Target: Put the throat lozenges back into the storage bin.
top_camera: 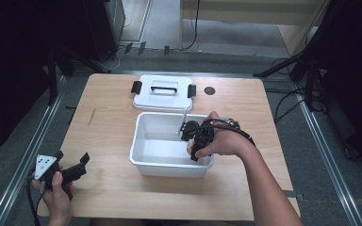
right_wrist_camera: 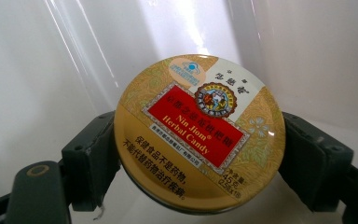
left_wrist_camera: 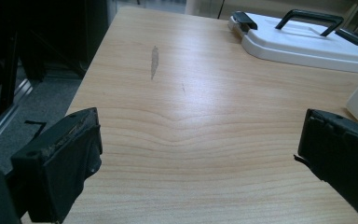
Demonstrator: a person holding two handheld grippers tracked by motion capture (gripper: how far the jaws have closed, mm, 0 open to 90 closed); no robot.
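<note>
Right gripper clamps a round candy tin by its rim, poised inside the white tub, floor directly beneath; left gripper sits spread apart, far off.

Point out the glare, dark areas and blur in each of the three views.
High view: the surroundings are dark, the wooden table evenly lit. Right gripper view: bright glare streaks down the white bin wall behind the sharp candy tin. Left gripper view: the near black jaws are soft, the white lid slightly blurred.

Glossy candy tin, wooden table
</note>
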